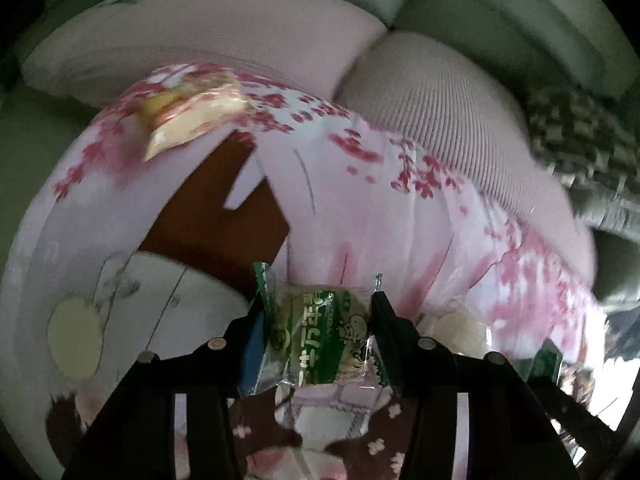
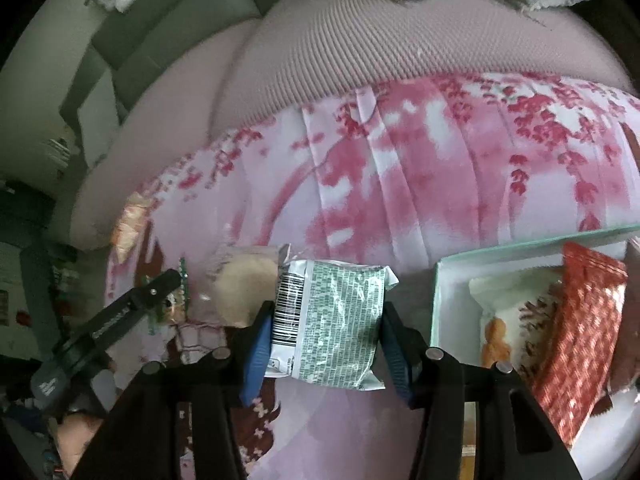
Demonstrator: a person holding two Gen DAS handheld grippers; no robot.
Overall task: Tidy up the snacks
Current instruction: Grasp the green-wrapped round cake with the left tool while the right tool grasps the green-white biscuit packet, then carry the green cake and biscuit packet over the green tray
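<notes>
Both grippers are clamped on snacks above a pink blossom-print cloth (image 2: 400, 184) spread over a ribbed pink cushion (image 2: 360, 40). The left gripper (image 1: 320, 336) squeezes a clear green-printed packet (image 1: 316, 340) between its jaws, with a yellow-and-pink snack bag (image 1: 192, 112) lying far off to the left on the cloth. The right gripper (image 2: 324, 336) grips a green-and-white wrapper (image 2: 332, 320), barcode side up. Just right of it sits a pale green box (image 2: 452, 276) holding a red patterned packet (image 2: 580, 332) and a white packet (image 2: 512, 312). A beige round snack (image 2: 244, 284) lies just left of the held wrapper.
</notes>
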